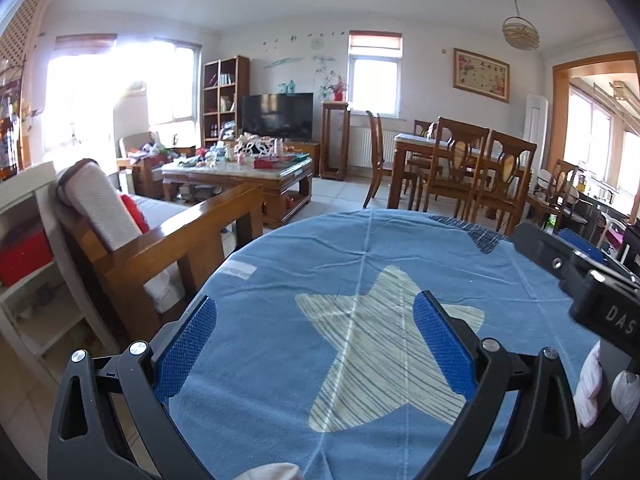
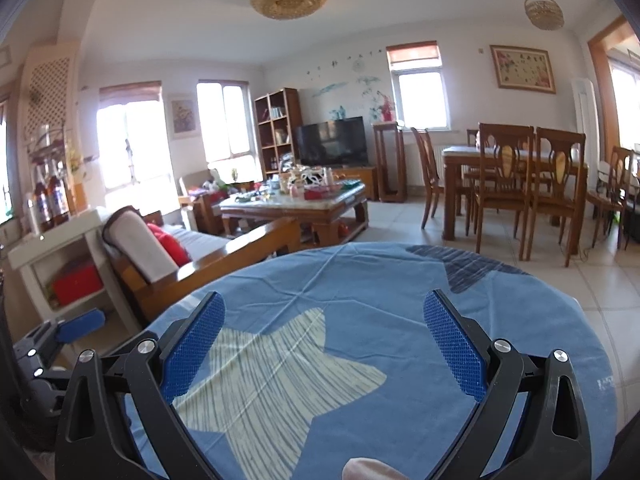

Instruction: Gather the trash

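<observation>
Both grippers, left (image 1: pixel 316 342) and right (image 2: pixel 324 344), are held spread and empty above a round worktop (image 1: pixel 360 248) draped in a blue star-printed cloth. "DAS" is read on the right gripper's body (image 1: pixel 618 320) in the left view. No trash can be made out on the cloth; a cluttered coffee table (image 2: pixel 296 200) is seen well beyond.

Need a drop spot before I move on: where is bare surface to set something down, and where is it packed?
The round table's blue cloth lies bare around the pale star, between both open grippers, left and right. The coffee table by the TV is crowded.
</observation>
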Available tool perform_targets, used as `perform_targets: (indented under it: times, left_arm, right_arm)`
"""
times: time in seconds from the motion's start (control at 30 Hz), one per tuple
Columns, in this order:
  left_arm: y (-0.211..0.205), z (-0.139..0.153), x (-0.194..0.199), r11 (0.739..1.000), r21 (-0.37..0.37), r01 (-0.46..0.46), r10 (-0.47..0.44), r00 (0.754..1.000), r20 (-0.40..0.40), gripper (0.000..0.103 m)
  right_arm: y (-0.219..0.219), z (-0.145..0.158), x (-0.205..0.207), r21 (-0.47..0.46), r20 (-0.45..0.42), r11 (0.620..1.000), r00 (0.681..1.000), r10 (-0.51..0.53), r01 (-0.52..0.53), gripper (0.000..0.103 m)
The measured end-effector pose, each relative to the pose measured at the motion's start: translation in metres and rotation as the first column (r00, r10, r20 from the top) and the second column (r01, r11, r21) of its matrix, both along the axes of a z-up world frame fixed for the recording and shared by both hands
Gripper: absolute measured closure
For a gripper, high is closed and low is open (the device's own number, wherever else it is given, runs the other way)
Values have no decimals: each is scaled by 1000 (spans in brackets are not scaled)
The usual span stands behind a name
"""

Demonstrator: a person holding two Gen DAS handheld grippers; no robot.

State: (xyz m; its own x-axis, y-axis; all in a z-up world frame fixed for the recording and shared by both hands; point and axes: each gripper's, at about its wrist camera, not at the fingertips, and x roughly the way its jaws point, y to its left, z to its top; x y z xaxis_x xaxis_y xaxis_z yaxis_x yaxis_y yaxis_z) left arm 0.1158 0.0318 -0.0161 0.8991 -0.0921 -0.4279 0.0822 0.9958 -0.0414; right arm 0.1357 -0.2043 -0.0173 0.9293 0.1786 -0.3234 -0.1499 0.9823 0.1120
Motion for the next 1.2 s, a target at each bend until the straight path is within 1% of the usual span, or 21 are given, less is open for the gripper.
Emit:
perform_targets:
  times: [0.1, 0.23, 0.43, 0.5, 0.7, 1.2]
  left_arm:
    - [5, -1, 3, 1000, -15, -19, 19, 1000, -19, 5]
    - [9, -1, 2, 999, -30, -28, 27, 999, -24, 5]
    - [12, -2, 1, 999, -32, -38, 37, 999, -24, 5]
    - [12, -1, 1, 999, -34, -41, 40, 999, -23, 5]
    - [15, -1, -1, 998, -49, -45, 44, 999, -22, 5]
    - [15, 0, -1, 998, -45, -44, 43, 999, -18, 5]
  right_arm:
    - [2, -2, 2, -6, -6, 1000, 1000, 1, -1, 5]
    - [4, -2, -2, -24, 5, 1000, 1000, 2, -2, 5]
    - [19, -1, -9, -99, 32, 995, 999, 25, -21, 5]
    - [20, -1, -10, -110, 32, 994, 999, 31, -27, 5]
    - [19, -1, -10, -91, 25, 996, 999, 29, -26, 5]
    - [21, 0, -14, -87, 25, 996, 999, 27, -25, 5]
